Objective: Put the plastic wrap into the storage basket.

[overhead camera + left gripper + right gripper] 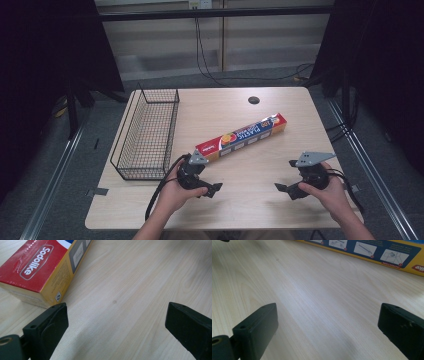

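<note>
Glossy cardboard box (pixel 242 137), matt black wire basket (pixel 148 133), smooth pale wood-grain table (pixel 260 200).

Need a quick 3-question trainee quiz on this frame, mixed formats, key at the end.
1. True or false: the long box lies inside the wire basket.
2. Which gripper is nearer the box's red end? A) left gripper B) right gripper
3. Fill in: both grippers' jaws stand ____.

Key:
1. False; it lies on the table, beside the basket.
2. A.
3. Open, holding nothing.
</note>
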A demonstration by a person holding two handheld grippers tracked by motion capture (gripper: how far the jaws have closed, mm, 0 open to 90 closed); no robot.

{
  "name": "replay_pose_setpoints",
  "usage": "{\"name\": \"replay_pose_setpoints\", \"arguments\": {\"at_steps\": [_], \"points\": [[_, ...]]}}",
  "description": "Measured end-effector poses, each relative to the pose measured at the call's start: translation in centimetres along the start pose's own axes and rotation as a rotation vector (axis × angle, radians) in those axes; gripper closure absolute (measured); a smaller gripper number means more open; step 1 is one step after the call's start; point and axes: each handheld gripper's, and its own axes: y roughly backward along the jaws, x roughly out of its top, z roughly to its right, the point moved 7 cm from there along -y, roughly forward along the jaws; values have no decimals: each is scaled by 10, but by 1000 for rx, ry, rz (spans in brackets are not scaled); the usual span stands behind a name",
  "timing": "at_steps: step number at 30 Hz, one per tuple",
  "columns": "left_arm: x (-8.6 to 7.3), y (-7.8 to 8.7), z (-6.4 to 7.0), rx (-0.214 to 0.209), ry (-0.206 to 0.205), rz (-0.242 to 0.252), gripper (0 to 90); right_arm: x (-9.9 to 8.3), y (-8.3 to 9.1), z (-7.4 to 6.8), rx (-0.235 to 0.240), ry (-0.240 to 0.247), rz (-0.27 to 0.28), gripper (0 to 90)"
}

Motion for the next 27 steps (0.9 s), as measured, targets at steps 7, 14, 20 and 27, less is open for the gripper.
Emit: {"name": "replay_pose_setpoints", "arguments": {"at_steps": [7, 14, 20, 27], "points": [[12, -2, -5, -20, -5, -13, 44, 0, -1, 2, 1, 2, -1, 29], [41, -4, -11, -80, 25, 12, 21, -1, 0, 4, 9, -4, 5, 31], [61, -12, -22, -54, 5, -7, 29, -1, 1, 5, 9, -11, 8, 32], [83, -24, -26, -43, -35, -27, 50, 0, 2, 7, 15, -27, 20, 32]]}}
